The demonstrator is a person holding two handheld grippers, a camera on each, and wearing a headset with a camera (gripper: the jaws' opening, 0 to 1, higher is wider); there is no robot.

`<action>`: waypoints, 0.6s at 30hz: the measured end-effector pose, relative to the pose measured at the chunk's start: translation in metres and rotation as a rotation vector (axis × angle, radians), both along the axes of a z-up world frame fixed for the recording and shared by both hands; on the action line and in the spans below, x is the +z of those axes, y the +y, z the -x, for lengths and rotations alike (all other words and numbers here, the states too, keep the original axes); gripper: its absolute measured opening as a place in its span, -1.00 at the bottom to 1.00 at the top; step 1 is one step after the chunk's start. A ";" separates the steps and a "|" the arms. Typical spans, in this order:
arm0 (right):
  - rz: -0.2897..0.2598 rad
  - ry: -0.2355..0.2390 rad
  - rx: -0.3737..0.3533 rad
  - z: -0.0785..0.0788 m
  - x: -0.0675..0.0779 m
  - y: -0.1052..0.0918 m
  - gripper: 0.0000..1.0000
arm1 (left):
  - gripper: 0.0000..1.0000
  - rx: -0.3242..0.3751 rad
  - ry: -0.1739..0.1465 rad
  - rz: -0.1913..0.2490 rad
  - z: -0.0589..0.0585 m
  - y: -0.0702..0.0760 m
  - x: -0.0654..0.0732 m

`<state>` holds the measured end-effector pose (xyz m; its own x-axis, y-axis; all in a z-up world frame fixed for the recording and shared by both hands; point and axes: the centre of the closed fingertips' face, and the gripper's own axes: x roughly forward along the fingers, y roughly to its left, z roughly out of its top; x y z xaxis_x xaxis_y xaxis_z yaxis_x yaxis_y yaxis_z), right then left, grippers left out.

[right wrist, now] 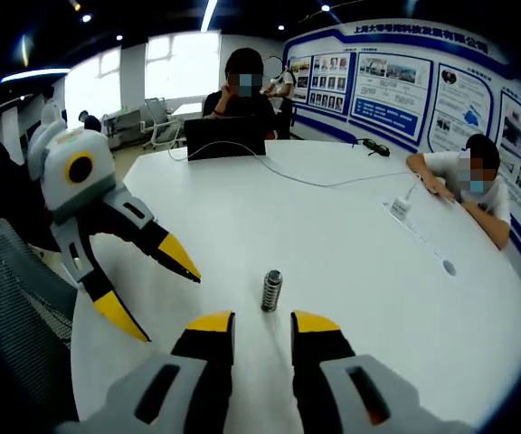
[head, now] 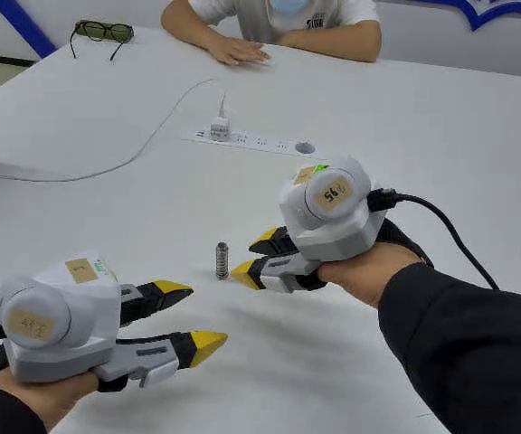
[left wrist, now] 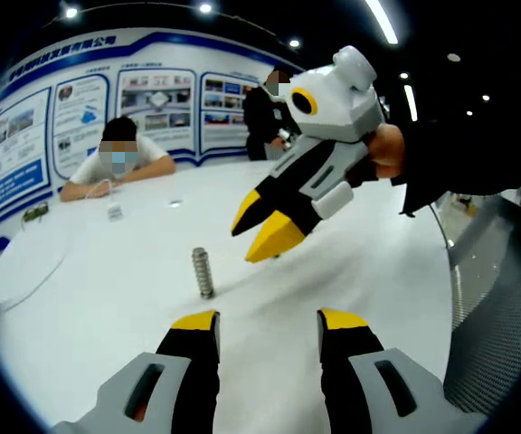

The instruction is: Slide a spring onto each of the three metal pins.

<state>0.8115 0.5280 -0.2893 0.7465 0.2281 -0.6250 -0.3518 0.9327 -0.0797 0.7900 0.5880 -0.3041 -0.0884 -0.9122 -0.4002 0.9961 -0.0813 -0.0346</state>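
A short metal spring (head: 222, 260) stands upright on the white table (head: 269, 362); I cannot tell whether a pin runs through it. My right gripper (head: 253, 258) is open and empty, its yellow tips just right of the spring without touching it. In the right gripper view the spring (right wrist: 270, 290) stands just beyond the right gripper (right wrist: 262, 323). My left gripper (head: 188, 315) is open and empty, nearer to me and left of the spring. In the left gripper view the spring (left wrist: 203, 271) is ahead of the left gripper (left wrist: 269, 321), with the right gripper (left wrist: 274, 221) above it.
A white power strip (head: 251, 140) with a plug and a cable (head: 143, 145) lies across the far middle. Dark glasses (head: 104, 32) rest at the far left. A person's arms (head: 233, 50) lie on the far edge. A laptop (right wrist: 224, 136) sits at another side.
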 end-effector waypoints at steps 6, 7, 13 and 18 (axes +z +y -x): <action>-0.006 -0.019 -0.013 0.013 0.005 0.000 -0.46 | -0.09 -0.002 -0.004 0.004 0.001 -0.001 0.004; -0.006 -0.022 -0.014 0.015 0.006 0.000 -0.46 | -0.08 -0.002 -0.004 0.004 0.001 -0.001 0.004; -0.013 -0.037 -0.022 0.028 0.009 0.001 -0.45 | -0.05 -0.003 -0.004 0.003 0.004 -0.001 0.004; -0.014 -0.044 -0.035 0.040 0.011 -0.002 -0.44 | -0.03 -0.002 -0.003 0.005 0.005 -0.001 0.006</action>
<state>0.7717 0.5257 -0.2781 0.7809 0.2095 -0.5885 -0.3151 0.9456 -0.0815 0.7854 0.5869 -0.2982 -0.0889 -0.9141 -0.3955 0.9960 -0.0836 -0.0308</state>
